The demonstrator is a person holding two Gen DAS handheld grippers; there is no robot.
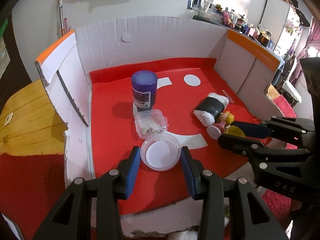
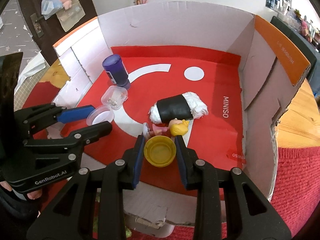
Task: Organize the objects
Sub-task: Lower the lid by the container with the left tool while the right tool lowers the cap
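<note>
My left gripper (image 1: 160, 153) is shut on a clear round lid (image 1: 160, 153), low over the red floor of the cardboard box (image 1: 140, 38). My right gripper (image 2: 160, 143) is shut on a yellow cup (image 2: 160, 153), also seen in the left wrist view (image 1: 236, 131). Just past the cup lies a small doll (image 2: 176, 127) with yellow hair and a pink body. Behind it lies a black-and-white sushi plush (image 2: 178, 108). A purple bottle (image 1: 144, 90) stands at the left, with a small clear box (image 1: 151, 123) in front of it.
The box walls (image 2: 258, 64) rise at the left, back and right, with orange top edges. The box sits on a wooden table (image 1: 26, 120) with red cloth (image 2: 296, 180) around it. Each gripper shows in the other's view.
</note>
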